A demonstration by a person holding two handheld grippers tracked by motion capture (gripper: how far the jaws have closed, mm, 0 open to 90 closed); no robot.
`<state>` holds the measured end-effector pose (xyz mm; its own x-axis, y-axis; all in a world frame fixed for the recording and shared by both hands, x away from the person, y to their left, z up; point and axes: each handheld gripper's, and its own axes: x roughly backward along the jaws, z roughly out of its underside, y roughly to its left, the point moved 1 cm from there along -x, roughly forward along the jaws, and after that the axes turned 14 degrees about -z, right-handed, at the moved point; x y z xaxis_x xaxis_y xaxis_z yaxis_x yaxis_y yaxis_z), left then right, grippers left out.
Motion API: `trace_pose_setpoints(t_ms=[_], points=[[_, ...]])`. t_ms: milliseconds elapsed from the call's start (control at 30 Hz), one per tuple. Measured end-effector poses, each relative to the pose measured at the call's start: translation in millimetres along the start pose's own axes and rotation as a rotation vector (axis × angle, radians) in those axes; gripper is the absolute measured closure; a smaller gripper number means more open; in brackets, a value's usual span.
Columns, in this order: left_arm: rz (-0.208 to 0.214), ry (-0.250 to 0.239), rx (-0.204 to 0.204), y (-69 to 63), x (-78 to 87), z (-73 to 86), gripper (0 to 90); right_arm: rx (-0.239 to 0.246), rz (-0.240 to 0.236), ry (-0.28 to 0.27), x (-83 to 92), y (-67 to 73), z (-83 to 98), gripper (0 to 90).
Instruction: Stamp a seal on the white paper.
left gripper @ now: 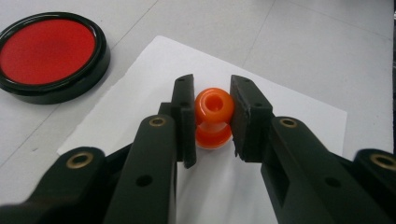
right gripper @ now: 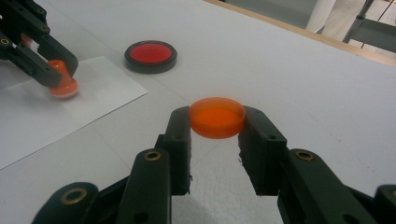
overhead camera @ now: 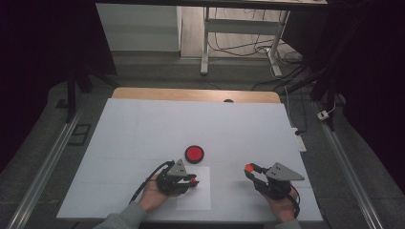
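Stamp [left gripper: 213,116]: orange, knobbed, base down on the paper [left gripper: 299,107], pinched at the knob by the left gripper [left gripper: 212,116], jaws closed snug on it. Risk: a tilt or sideways drag would likely smear the print or shift the loose sheet. Cap [right gripper: 217,116]: orange disc, clamped between the jaws of the right gripper [right gripper: 215,140], raised off the table [overhead camera: 143,124]; the shallow edge grip could let it slip. Ink pad [overhead camera: 194,153]: red, open, just beyond the paper.
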<state>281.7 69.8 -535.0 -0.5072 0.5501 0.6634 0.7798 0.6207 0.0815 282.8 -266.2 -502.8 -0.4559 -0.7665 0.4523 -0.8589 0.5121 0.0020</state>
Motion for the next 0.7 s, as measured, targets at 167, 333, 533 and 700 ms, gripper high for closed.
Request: trace_pose_setpoints(t_ms=[167, 333, 533, 700], points=[[-0.003, 0.000, 0.000, 0.2, -0.8, 0.3, 72.6, 0.002, 0.001, -0.001, 0.4, -0.3, 0.0, 64.1], [-0.005, 0.001, -0.004, -1.3, -2.6, 3.0, 72.7, 0.001, 0.000, 0.000, -0.1, 0.1, -0.2, 64.1], [-0.020, -0.012, -0.030, -3.5, -2.3, 5.2, 73.0, 0.001, 0.000, -0.001, -0.2, 0.3, -0.3, 64.1], [-0.026, -0.013, -0.046, -5.0, -2.3, 5.2, 73.1, 0.000, -0.002, -0.005, 0.0, 0.7, -0.8, 64.1]])
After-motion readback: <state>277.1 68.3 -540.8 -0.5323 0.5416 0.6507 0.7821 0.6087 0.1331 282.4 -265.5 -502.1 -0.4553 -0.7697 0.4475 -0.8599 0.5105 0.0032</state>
